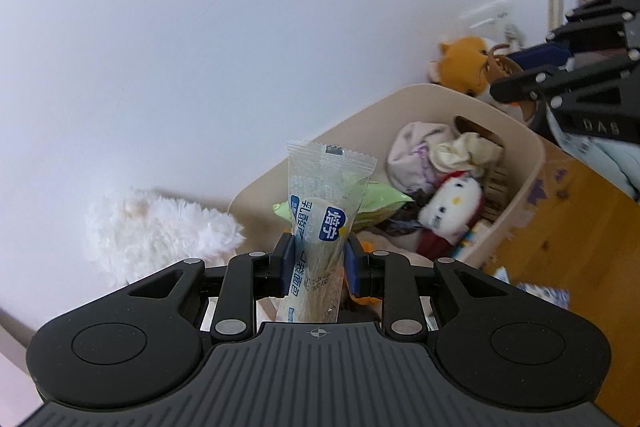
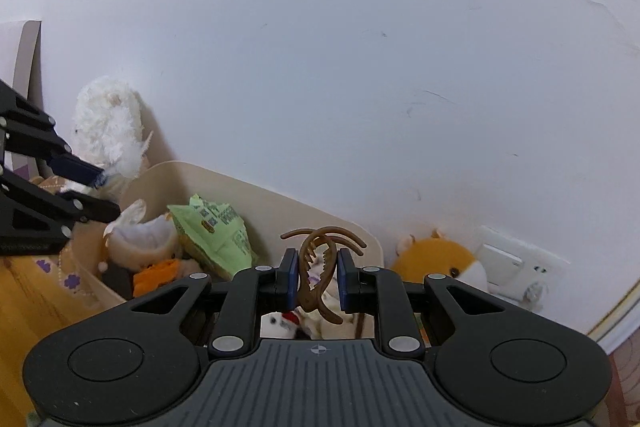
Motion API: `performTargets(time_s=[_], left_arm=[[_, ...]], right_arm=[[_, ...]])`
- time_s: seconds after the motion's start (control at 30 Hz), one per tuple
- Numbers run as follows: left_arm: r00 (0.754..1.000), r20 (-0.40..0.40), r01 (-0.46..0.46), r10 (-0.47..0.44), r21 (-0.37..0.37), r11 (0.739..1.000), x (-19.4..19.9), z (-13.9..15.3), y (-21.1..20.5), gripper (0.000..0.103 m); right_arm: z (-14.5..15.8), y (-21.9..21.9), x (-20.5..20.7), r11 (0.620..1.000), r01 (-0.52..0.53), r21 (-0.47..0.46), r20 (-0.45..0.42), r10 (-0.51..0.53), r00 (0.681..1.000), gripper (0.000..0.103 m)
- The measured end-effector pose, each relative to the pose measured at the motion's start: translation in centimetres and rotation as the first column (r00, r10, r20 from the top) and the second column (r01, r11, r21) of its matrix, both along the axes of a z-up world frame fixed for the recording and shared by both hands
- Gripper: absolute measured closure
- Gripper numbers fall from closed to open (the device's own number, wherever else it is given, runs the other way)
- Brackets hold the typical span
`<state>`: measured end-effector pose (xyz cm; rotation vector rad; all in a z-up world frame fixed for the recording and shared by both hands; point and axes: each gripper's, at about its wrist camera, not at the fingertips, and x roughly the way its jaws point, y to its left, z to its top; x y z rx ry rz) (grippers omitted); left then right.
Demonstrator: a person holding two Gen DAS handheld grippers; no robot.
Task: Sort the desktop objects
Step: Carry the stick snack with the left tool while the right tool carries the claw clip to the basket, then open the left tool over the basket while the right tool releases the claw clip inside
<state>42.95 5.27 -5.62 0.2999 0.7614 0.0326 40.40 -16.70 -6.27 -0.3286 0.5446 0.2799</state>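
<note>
Jaws pinch bread packet (image 1: 320,227) and hair claw (image 2: 318,263).

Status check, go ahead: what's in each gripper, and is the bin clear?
Left gripper shut on wrapped bread stick. Right gripper shut on brown hair claw. Both above beige bin, already crowded with plush toys and a green packet.

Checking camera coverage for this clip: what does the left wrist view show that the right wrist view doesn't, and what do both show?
Left wrist only: the left gripper shut on a clear bread packet, and a white cat plush in the bin.
Right wrist only: the right gripper shut on a brown hair claw, and a wall socket.
Both: the beige bin, green packet, fluffy white plush, orange plush.
</note>
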Motion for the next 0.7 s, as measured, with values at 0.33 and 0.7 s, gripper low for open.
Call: performTargets(time_s=[0.33,0.7], left_arm=[[0.998,-0.031,-0.052,0.052,0.009,0.999,2.7,-2.2,-0.8,0.077],[0.997,-0.022,-0.069,0.069,-0.004,0.998,3.6,-3.2,-1.2,0.023]], right_arm=[[-1.9,2.6,2.8,0.999,-0.041,-0.034,-0.001,0.041,0.999,0.085],[-4.3,3.3,4.1,0.996,-0.088,-0.005,-0.067,0.088,0.994,0.047]])
